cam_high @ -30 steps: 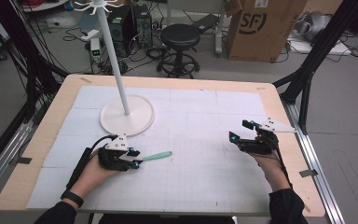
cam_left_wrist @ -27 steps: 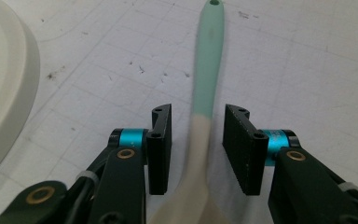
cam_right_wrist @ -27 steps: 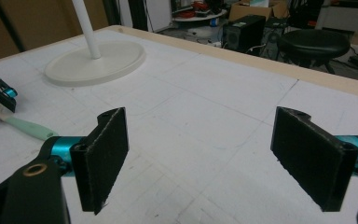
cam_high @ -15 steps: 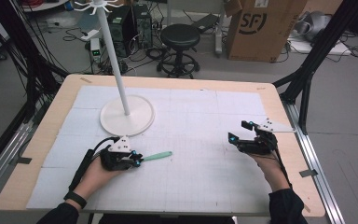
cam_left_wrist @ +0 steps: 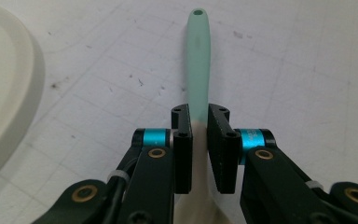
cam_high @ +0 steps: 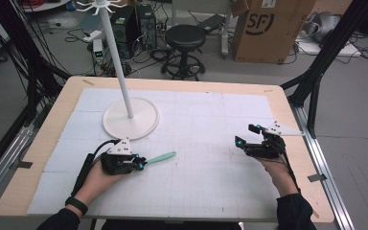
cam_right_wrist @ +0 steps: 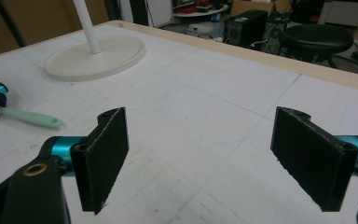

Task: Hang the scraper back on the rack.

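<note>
The left gripper [cam_high: 141, 164] sits low at the near left of the table [cam_high: 182, 85], its jaws pinching a mint-green spatula [cam_high: 160, 157] at the neck where the green handle meets a cream-white blade. The handle points right and slightly far, lying along the white gridded mat [cam_high: 206, 129]. Just far of this gripper stands the round white base of a hook stand [cam_high: 131, 118], close but not touching. To the right of the handle's tip the mat lies bare across the table's middle.

The right gripper [cam_high: 247, 134] hovers near the right edge of the table, its jaws spread wide with nothing between them, well apart from the spatula.

The left gripper view shows the small hole at the end of the spatula's handle [cam_left_wrist: 198, 60], the pale blade between the jaws and the stand's rim [cam_left_wrist: 9, 93] at its left. The right gripper view shows the spatula [cam_right_wrist: 30, 118] from across the table, and a black stool [cam_right_wrist: 314, 39] beyond the far edge.
</note>
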Demonstrator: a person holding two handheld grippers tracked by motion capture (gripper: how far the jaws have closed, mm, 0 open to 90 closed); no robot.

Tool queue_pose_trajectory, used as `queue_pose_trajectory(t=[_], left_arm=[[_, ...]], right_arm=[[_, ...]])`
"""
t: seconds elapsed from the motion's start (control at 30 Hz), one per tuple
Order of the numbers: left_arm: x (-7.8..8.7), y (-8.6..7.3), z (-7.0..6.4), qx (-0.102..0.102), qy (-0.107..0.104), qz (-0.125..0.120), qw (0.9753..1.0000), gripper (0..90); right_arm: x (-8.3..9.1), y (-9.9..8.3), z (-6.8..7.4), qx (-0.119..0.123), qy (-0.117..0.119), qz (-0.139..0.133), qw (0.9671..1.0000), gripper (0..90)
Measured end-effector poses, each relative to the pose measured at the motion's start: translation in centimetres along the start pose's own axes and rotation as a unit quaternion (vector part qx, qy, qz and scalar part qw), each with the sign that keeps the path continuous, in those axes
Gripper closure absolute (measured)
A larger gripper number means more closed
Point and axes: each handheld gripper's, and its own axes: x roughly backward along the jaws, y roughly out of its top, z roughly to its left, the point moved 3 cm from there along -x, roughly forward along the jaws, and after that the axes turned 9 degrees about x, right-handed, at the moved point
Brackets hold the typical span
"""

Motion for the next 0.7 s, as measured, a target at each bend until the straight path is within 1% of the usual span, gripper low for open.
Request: queue_pose_trajectory(t=[0.03,0.1,0.2,0.3,0.37,0.43,0.47,0.5,0.6,0.63,0.7], left_arm=[[0.4,0.2,0.0,0.003,0.000,-0.009,1.0000,80.8],[1.4,0.7,0.2,0.012,0.005,-0.020,0.9997,80.8],[3.2,1.7,0.5,0.022,0.014,-0.049,0.9985,80.8],[5.7,3.1,0.9,0.029,0.020,-0.083,0.9959,80.8],[7.3,4.1,1.1,0.032,0.026,-0.097,0.9944,80.9],[9.1,5.2,1.4,0.036,0.031,-0.116,0.9921,80.9],[10.0,5.8,1.5,0.041,0.032,-0.131,0.9900,80.9],[11.0,6.4,1.6,0.043,0.034,-0.142,0.9883,80.9],[14.0,8.1,2.2,0.051,0.042,-0.177,0.9820,80.9],[14.9,8.7,2.4,0.052,0.046,-0.184,0.9805,80.9],[16.8,9.7,2.8,0.053,0.059,-0.197,0.9771,80.9]], right_arm=[[0.0,0.0,0.0,0.000,0.000,0.000,1.0000,18.4],[0.1,-0.1,-0.2,-0.004,-0.001,0.001,1.0000,18.4],[0.1,-0.2,-0.3,-0.009,0.000,0.001,1.0000,18.4],[0.2,-0.3,-0.4,-0.010,0.003,0.003,0.9999,18.4],[0.1,-0.3,-0.3,-0.011,0.007,0.003,0.9999,18.4],[0.1,-0.3,-0.3,-0.011,0.008,0.003,0.9999,18.4],[0.1,-0.3,-0.3,-0.011,0.010,0.004,0.9999,18.4],[0.0,-0.3,-0.3,-0.013,0.010,0.004,0.9999,18.4],[0.0,-0.3,-0.3,-0.010,0.011,0.005,0.9999,18.4],[0.0,-0.3,-0.3,-0.011,0.010,0.006,0.9999,18.4],[0.0,-0.3,-0.3,-0.013,0.010,0.004,0.9999,18.4]])
